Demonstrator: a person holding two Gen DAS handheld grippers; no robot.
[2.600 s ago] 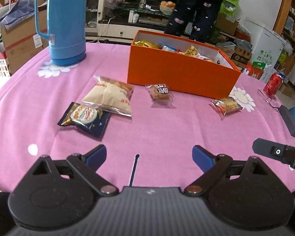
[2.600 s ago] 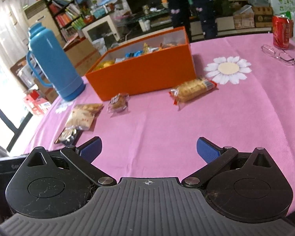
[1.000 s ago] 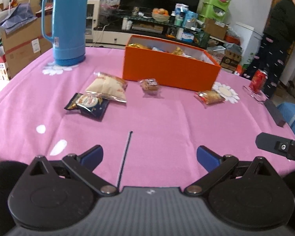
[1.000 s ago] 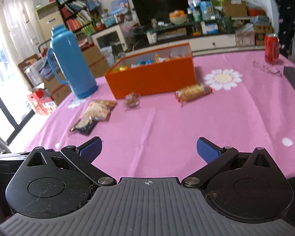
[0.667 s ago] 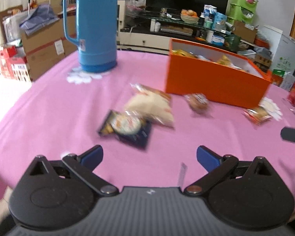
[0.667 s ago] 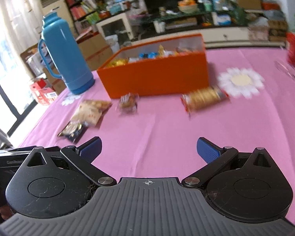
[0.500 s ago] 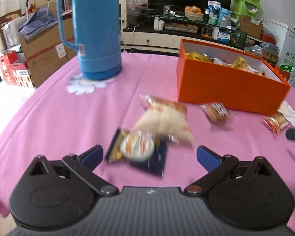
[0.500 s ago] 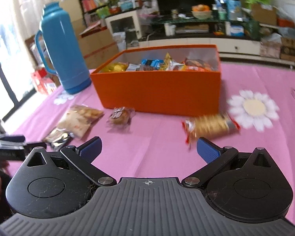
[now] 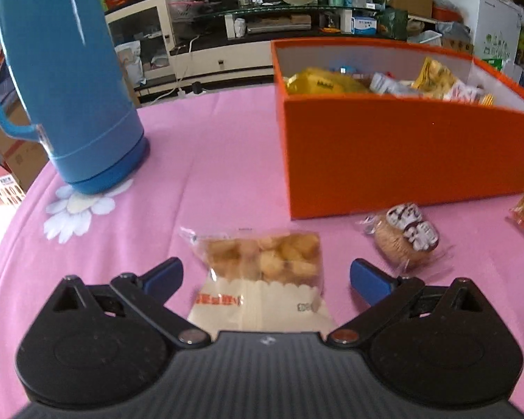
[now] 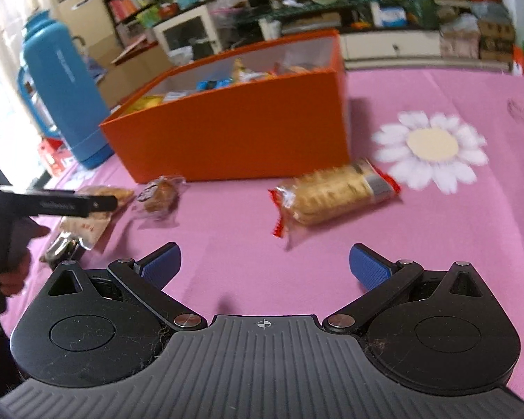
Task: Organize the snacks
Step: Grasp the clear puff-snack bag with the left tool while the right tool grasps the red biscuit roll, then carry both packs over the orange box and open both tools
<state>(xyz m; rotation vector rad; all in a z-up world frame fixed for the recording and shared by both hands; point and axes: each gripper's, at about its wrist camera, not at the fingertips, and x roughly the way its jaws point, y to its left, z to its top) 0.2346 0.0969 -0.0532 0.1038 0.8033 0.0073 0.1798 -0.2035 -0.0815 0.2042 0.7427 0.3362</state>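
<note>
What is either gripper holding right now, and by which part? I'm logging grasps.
Nothing. The left gripper is open around the puff snack bag; the right gripper is open short of the cracker pack.

- Far left of me stands a tall blue thermos (image 9: 66, 80) on the pink tablecloth (image 9: 206, 160).
- A white daisy print (image 10: 431, 146) lies to the right.
- Beyond, a cluttered TV stand (image 9: 290, 17).

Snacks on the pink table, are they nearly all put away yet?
Some already sit in the orange box. Nothing is held: the open left gripper frames the puffed-snack bag, the open right gripper faces the cracker pack. The small cake and a dark packet also remain outside.
</note>
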